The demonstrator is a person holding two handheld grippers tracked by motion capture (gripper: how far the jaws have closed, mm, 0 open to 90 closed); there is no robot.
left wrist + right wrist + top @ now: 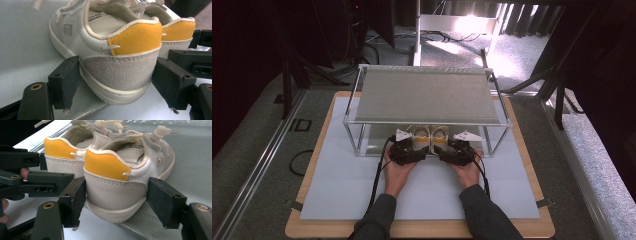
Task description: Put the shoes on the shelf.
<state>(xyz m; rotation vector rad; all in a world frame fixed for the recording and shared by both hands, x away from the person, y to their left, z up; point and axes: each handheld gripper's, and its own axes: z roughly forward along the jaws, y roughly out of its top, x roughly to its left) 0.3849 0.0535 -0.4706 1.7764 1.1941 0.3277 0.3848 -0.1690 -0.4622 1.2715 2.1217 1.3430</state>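
left gripper clamped on heel of left shoe, right gripper clamped on heel of right shoe; both shoes side by side, touching, on lower shelf of rack on white table mat

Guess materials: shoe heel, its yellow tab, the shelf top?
Heel: looks like grey suede, matte and napped, with stitched seams. Yellow tab: likely suede or felt, fuzzy, no shine. Side panels look like smooth white leather or synthetic, slight sheen. Shelf top: seemingly grey woven fabric or mesh on a shiny metal frame.
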